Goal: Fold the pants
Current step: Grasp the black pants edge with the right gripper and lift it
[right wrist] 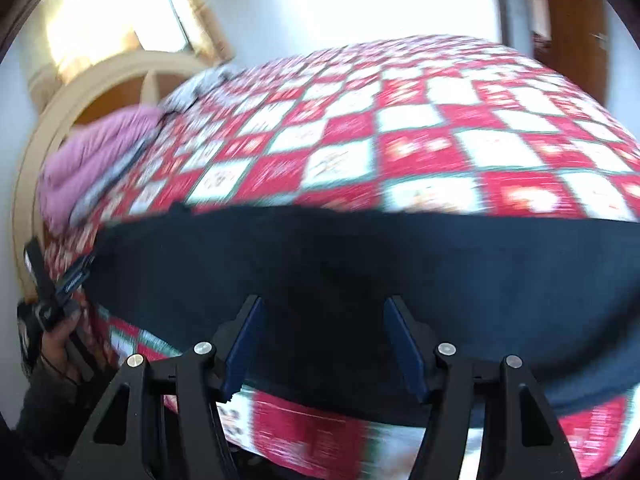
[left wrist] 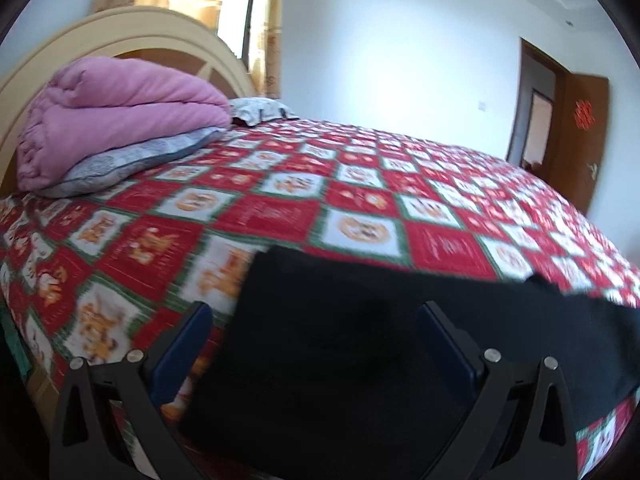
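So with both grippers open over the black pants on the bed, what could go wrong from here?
1. The pants lie near the bed's front edge, over the checkered bedspread; a pull toward the edge could drag them off.
2. A low grab by the right gripper or left gripper might pinch the bedspread along with the pants.
3. Both views are blurred, so the fabric edges are hard to judge, and the fold may come out uneven.

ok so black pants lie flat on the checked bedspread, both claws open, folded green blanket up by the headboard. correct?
Wrong on one point: the blanket by the headboard is pink, not green, as the left wrist view shows. The rest holds: black pants flat on the checked bedspread, left claw and right claw open.
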The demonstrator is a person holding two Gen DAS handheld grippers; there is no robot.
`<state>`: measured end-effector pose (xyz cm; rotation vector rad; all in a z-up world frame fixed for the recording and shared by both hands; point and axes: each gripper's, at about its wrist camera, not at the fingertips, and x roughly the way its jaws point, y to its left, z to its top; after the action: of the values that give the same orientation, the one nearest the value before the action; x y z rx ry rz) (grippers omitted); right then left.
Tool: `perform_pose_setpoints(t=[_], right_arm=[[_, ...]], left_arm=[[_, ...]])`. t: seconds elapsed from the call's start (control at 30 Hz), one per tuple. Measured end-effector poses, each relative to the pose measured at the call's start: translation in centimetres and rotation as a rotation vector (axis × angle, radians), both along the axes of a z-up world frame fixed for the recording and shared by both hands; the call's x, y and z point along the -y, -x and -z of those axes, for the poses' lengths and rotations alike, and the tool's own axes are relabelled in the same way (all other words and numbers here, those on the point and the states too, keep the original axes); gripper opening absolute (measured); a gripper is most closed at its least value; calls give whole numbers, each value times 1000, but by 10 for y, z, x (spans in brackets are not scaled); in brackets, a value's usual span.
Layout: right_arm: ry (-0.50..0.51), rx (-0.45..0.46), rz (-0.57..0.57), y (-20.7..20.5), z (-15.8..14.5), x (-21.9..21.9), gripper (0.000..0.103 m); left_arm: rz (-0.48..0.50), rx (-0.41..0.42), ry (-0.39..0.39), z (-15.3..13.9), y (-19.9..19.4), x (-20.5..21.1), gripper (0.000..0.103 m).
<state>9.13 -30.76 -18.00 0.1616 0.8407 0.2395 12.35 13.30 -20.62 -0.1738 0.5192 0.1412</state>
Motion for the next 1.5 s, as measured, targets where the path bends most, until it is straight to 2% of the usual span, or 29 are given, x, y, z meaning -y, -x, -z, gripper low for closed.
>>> perform_pose_setpoints(t=[0.13,0.33,0.47,0.57,0.63,0.73,0.8,0.9,0.97,1.1,1.27,1.4,1.5], right_arm=[[-26,77,172,20,-26,75,64],[-65,181,471,54,-57,191,64],[-149,213,656,85,-64,261,64],[-237,184,717,101,-64,298,64],[-249,163,731,105,-65,310,64],[-269,143,758,109,-63,328,64],[-332,125,757,112,-56,337,64],[-446,85,744,113,-39,340,64],[-472,61,726,109,-33,339,64],[-471,25,721,108,-24,335,64],[-495,42,721,111,-21,335,64],[-500,39,691,107,-21,325,64],[-450,37,680,98,-19,318,62]], left_arm=[[-26,-38,65,5,-9,-20,103],[-34,-128,219,29,-15,-49,103],[20,-128,157,32,-15,-42,103],[70,-143,106,34,-17,-39,103],[113,-150,74,33,-15,-39,103],[140,-114,112,34,-6,-48,103],[131,-82,125,38,-3,-48,103],[121,-76,73,38,-5,-41,103],[108,-53,78,40,-4,-41,103],[100,-17,70,42,0,-41,103],[88,28,81,46,6,-42,103],[90,17,89,46,4,-42,103],[87,-5,122,41,1,-45,103]])
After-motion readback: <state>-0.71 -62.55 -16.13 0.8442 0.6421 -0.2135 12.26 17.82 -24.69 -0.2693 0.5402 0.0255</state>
